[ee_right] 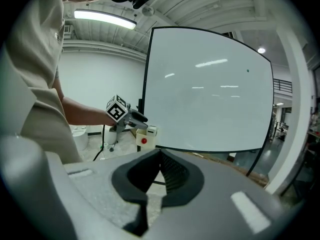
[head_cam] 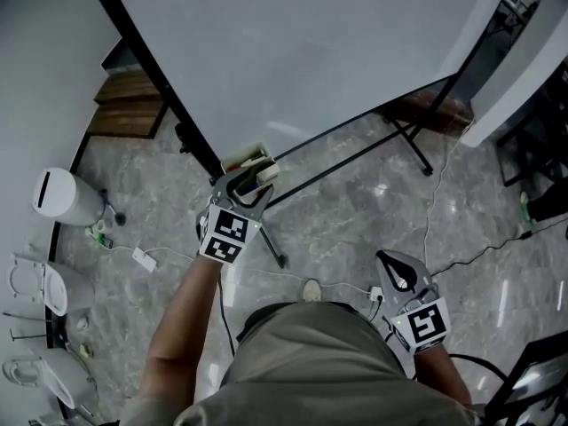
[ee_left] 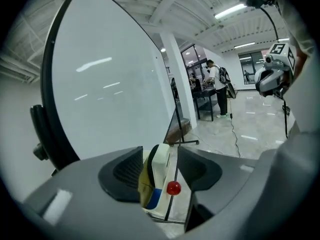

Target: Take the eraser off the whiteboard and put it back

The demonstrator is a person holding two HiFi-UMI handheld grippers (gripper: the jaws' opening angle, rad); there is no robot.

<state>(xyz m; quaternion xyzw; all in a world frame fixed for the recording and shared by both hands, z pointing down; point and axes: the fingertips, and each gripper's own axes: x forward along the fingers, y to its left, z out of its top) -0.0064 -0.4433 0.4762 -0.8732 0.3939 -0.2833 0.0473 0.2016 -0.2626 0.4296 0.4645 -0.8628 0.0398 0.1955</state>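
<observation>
While your left gripper point(head_cam: 251, 177) stands open around the eraser point(ee_left: 159, 169) in its holder point(ee_right: 145, 136) at the whiteboard point(head_cam: 311, 51) corner, your right gripper point(head_cam: 389, 261) is closed, empty.

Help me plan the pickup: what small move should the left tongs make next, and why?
Probably ease the left tongs slightly forward and close them. They stand open with the eraser upright between them, not clamped, sitting in its holder at the whiteboard's lower corner.

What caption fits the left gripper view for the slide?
Left gripper, jaws apart, straddles the eraser at the whiteboard's lower corner.
</observation>
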